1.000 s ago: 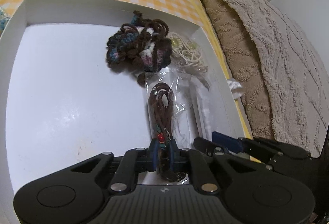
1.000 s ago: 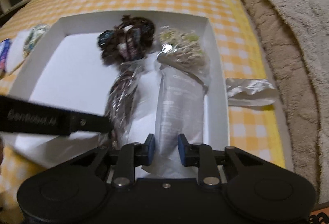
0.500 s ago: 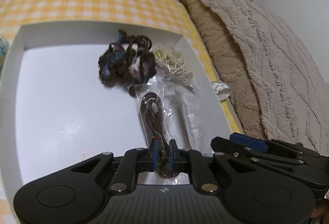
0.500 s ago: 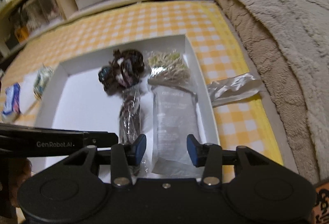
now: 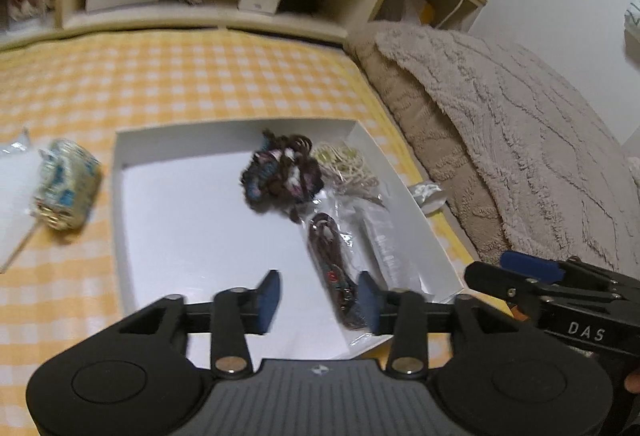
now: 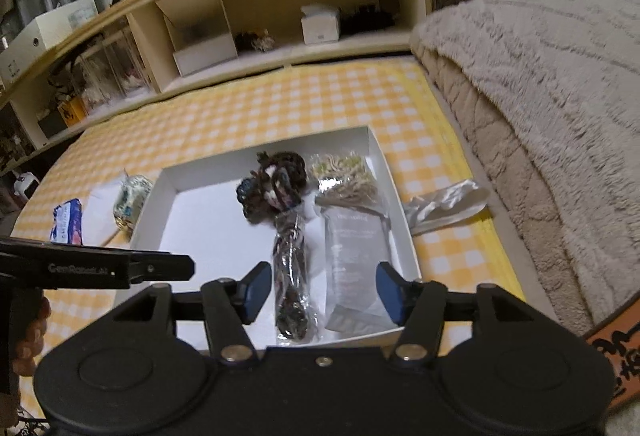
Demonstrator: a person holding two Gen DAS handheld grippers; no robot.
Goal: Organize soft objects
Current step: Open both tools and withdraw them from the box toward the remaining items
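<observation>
White cardboard tray (image 6: 394, 180) sits on a yellow checked bed cover (image 6: 280, 104), and it already holds a dark yarn bundle (image 6: 276, 186), a pale cord bundle (image 6: 344, 176) and two clear packets. The next soft thing you could collect, a blue-patterned wrapped roll (image 5: 66, 188), lies outside the tray, just beside its left wall. It is up and to the left of your left tool (image 5: 316, 298), its long axis running roughly away from you. Your left tool is the nearer one.

Both tools are spread wide and hold nothing. Your right tool (image 6: 322, 292) hangs over the tray's near edge.

A second ago your left tool was pinched on the packet of brown cord (image 5: 336, 276). That packet now lies free in the tray, and both tools have pulled back.
</observation>
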